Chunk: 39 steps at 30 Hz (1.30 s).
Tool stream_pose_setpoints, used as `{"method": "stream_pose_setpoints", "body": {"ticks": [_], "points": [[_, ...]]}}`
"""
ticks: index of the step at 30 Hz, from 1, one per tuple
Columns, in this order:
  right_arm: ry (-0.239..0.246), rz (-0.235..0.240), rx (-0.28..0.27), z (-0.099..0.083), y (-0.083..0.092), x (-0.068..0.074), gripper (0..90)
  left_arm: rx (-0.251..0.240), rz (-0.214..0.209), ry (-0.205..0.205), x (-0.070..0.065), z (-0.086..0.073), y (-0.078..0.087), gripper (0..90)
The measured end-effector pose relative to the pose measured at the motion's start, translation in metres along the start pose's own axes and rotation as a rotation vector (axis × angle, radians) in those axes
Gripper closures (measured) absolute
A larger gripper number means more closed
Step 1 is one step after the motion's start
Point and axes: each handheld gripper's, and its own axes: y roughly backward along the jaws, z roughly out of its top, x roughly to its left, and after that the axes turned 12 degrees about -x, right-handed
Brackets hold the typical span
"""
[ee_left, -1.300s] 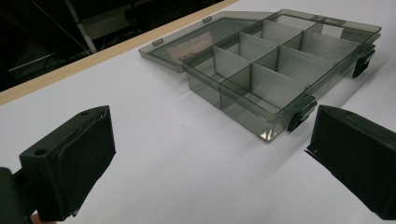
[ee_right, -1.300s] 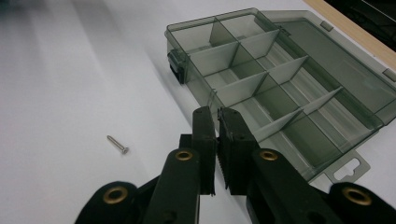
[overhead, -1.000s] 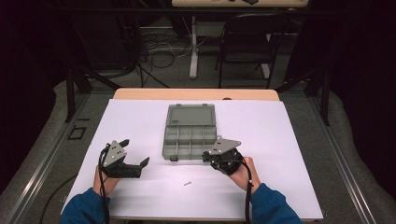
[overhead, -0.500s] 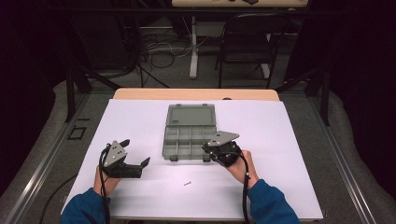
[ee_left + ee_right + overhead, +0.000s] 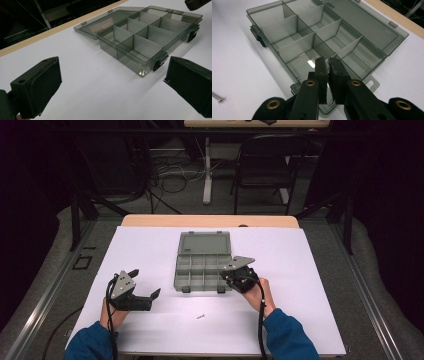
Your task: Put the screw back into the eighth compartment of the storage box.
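Smoky grey compartment box (image 5: 203, 262) sits open near the middle of the white table cover (image 5: 310, 270), lid folded flat away from the person. Dividers split the tray into several cells; the cells I can see look bare. Two dark latches (image 5: 160, 63) hang on the near wall of the tray.

Right gripper (image 5: 231, 272): held in the person's right hand (image 5: 259, 292) at the near right corner of the box. In the right gripper view the two black jaws stand all but together, only a thin slit between the ribbed pads (image 5: 336, 72), and I see nothing gripped in the slit. The tips hang over the near-corner cell of the box (image 5: 317, 45); whether they touch the tray's rim I cannot tell.

Left gripper (image 5: 145, 287): held in the left hand (image 5: 112, 315), low over the cover, to the left of the box and apart from it. Jaws spread wide, with bare cover between them. In the left gripper view they frame the box's near left corner (image 5: 140, 50).

One small screw (image 5: 200, 316) lies loose on the cover, nearer the person than the box, between the two hands and touching neither gripper. It also shows at the left edge of the right gripper view (image 5: 218, 98).

Blue sleeves (image 5: 290, 337) come in from the bottom of the high view.
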Motion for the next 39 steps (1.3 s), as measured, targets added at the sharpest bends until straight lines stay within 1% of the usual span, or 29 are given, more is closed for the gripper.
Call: {"method": "stream_pose_setpoints", "body": {"ticks": [2,3,4,5,6,7,8,9,11,12,13,16,17,19,21,22,24,25,27,31,33,34,37,39], "points": [[-0.008,-0.005,0.007,-0.002,-0.002,-0.001,84.8,0.000,0.001,0.005,0.000,0.000,0.000,0.0],[-0.013,-0.002,0.021,-0.002,-0.002,-0.002,83.9,0.001,0.002,0.004,0.000,0.000,0.000,0.0],[-0.018,-0.012,0.010,-0.003,-0.003,-0.002,78.8,0.000,-0.001,0.005,-0.001,0.000,0.000,0.1],[-0.027,-0.012,0.016,-0.003,-0.003,-0.003,75.8,-0.003,-0.001,0.006,-0.001,0.000,0.000,0.0],[-0.034,-0.006,0.005,-0.004,-0.003,-0.003,73.5,-0.001,-0.001,0.002,-0.001,0.000,0.000,0.0],[-0.032,-0.008,0.005,-0.003,-0.002,-0.003,72.5,-0.001,-0.001,0.002,-0.001,0.000,0.000,0.0],[-0.034,-0.014,-0.007,-0.003,-0.001,-0.004,70.1,0.000,-0.002,0.004,-0.001,0.000,0.000,0.0],[-0.033,-0.014,-0.001,-0.003,0.000,-0.004,67.5,0.000,-0.001,0.000,0.000,0.000,0.000,0.0],[-0.042,-0.016,-0.019,-0.002,0.002,-0.004,57.6,-0.003,-0.002,0.006,0.000,0.000,0.000,0.0],[-0.051,-0.011,-0.008,-0.002,0.003,-0.004,53.0,-0.005,-0.005,0.000,0.000,0.000,0.001,0.0],[-0.060,-0.001,-0.010,-0.003,0.005,-0.004,47.4,-0.006,-0.007,0.001,0.000,0.000,0.001,0.1],[-0.069,0.009,-0.025,-0.004,0.007,-0.004,38.2,-0.005,-0.005,0.008,0.002,-0.001,0.000,0.1],[-0.076,0.006,-0.031,-0.004,0.009,-0.003,31.8,-0.005,-0.006,0.010,0.002,-0.001,0.000,0.1],[-0.072,-0.001,-0.045,-0.003,0.013,-0.001,25.8,-0.007,-0.007,0.005,0.001,0.000,0.001,0.0],[-0.069,0.001,-0.066,-0.003,0.017,0.001,19.2,-0.011,-0.007,0.003,0.000,0.001,0.001,0.0],[-0.070,0.003,-0.079,-0.002,0.019,0.003,17.2,-0.009,-0.008,0.001,0.000,0.001,0.001,0.1],[-0.062,0.009,-0.080,-0.001,0.024,0.004,15.8,-0.011,-0.009,0.006,0.000,0.000,0.001,0.0],[-0.059,0.008,-0.103,-0.002,0.024,0.006,15.1,-0.011,-0.008,0.006,0.000,0.000,0.001,0.0],[-0.057,0.018,-0.105,-0.003,0.025,0.007,13.9,-0.014,-0.010,0.005,0.000,0.000,0.001,0.1],[-0.058,0.019,-0.121,-0.005,0.028,0.008,11.8,-0.012,-0.011,0.012,0.000,-0.001,0.001,0.0],[-0.057,0.028,-0.121,-0.005,0.029,0.009,11.0,-0.012,-0.012,0.010,0.000,-0.001,0.000,0.0],[-0.048,0.026,-0.129,-0.005,0.030,0.009,11.0,-0.012,-0.011,0.008,0.000,-0.001,0.000,0.0],[-0.039,0.033,-0.131,-0.004,0.033,0.012,9.2,-0.011,-0.008,0.007,-0.001,0.000,0.000,0.0],[-0.039,0.046,-0.142,-0.005,0.033,0.014,7.9,-0.013,-0.010,0.008,-0.001,-0.001,0.000,0.1]]}}
